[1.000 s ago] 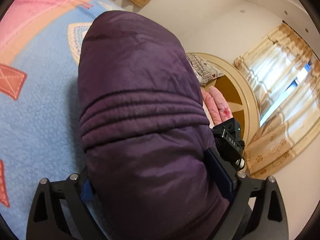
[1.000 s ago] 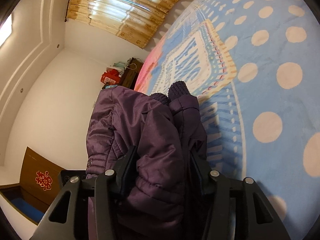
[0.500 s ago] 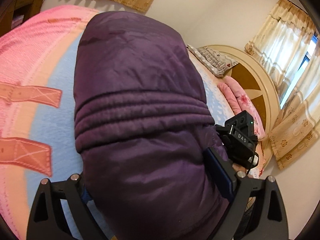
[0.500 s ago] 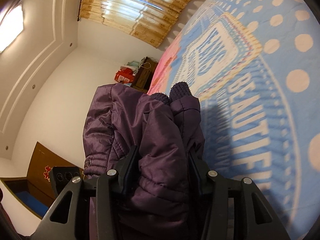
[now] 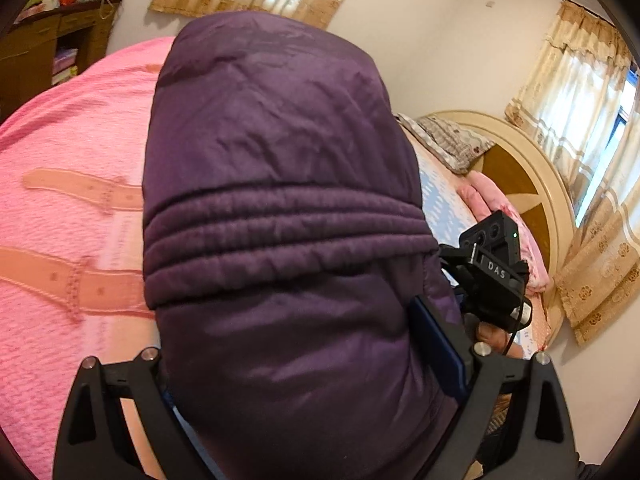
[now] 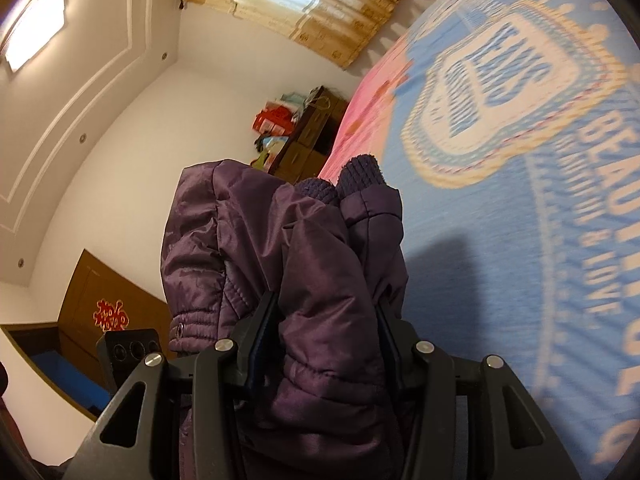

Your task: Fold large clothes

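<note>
One jacket (image 5: 280, 208) in two claws

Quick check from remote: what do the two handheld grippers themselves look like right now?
Both are matte black frames with triangular cut-outs and silver screws; blue pads line the fingers. Seen from the left, the right unit's camera box reads "DAS", shows a green light and trails a black cable.

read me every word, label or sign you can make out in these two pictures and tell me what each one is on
"DAS": white letters on the black camera box beside the purple jacket.
"BEAUTI...": large letters on the blue blanket, cut off.
"& LOVE": smaller line below it.
Shield emblem lettering: too blurred.
Red sign on the wooden door: a Chinese character, too small to be sure.
</note>
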### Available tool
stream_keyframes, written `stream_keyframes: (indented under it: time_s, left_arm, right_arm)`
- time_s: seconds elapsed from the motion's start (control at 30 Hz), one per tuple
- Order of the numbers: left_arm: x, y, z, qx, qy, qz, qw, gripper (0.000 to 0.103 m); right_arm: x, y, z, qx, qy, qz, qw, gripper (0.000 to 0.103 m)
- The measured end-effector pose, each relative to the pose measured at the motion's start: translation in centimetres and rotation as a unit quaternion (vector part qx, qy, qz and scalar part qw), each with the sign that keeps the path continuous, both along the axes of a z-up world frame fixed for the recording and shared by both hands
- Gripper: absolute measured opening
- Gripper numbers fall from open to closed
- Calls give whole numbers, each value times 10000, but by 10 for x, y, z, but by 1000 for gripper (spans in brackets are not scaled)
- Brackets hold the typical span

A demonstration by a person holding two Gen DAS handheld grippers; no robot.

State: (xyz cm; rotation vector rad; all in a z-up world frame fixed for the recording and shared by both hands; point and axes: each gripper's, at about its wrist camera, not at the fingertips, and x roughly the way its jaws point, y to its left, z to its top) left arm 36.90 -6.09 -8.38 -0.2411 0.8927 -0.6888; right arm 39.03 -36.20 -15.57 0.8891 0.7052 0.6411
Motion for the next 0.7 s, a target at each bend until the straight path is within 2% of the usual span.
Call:
stream_keyframes:
  time_s: [0.27,0.57,0.63,0.7]
  left_arm:
    - [4,34,0,-24,-29,386,9992,96]
    - [9,57,1,-120,-26,859,9962,96]
    - [9,80,-4,-146,-26,944,9954,96]
    - [10,87,-5,-156,-23,1024,9946,96]
  right_arm:
    - [17,17,-4,-14,-14,404,9992,47]
    - [47,77,0,-109,-4,825,9965,47]
    - [53,90,1,-123,-1,914,9957,47]
    - [59,101,1,-139,6,999,9949,47]
